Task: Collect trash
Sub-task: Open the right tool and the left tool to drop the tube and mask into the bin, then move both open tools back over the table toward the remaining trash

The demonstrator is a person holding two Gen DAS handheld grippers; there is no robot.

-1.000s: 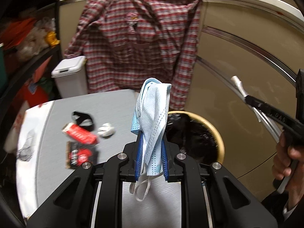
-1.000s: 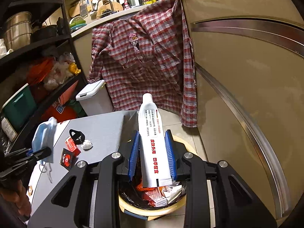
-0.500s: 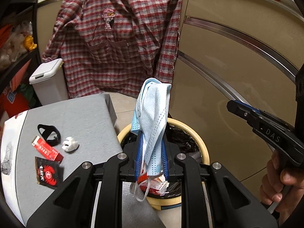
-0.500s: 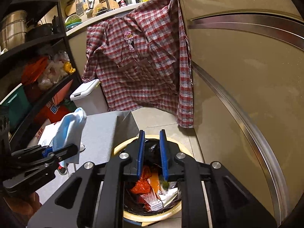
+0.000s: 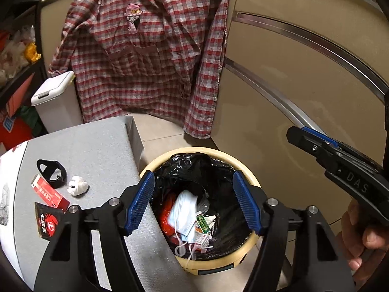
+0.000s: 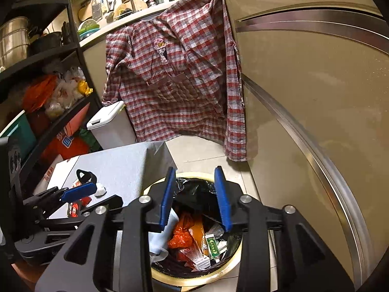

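A yellow-rimmed bin point(image 5: 252, 172) with a black liner stands on the floor beside the grey table point(image 5: 92, 146); it also shows in the right wrist view point(image 6: 194, 281). My left gripper point(image 5: 194, 204) is open and empty above the bin. The blue face mask point(image 5: 183, 213) lies inside on other trash. My right gripper point(image 6: 195, 198) is open and empty over the bin too. On the table lie a black mask point(image 5: 52, 172), a white crumpled wad point(image 5: 77, 188), a red box point(image 5: 49, 194) and a dark red packet point(image 5: 47, 221).
A checked shirt point(image 5: 145, 56) hangs on the counter behind. A white lidded bin point(image 5: 56, 99) stands at the table's far side. A beige cabinet wall point(image 5: 304, 85) runs along the right. Shelves with bags point(image 6: 48, 90) are at the left.
My left gripper opened over the bin and the blue mask fell in. My right gripper, which dropped the white tube earlier, opened wider above the bin.
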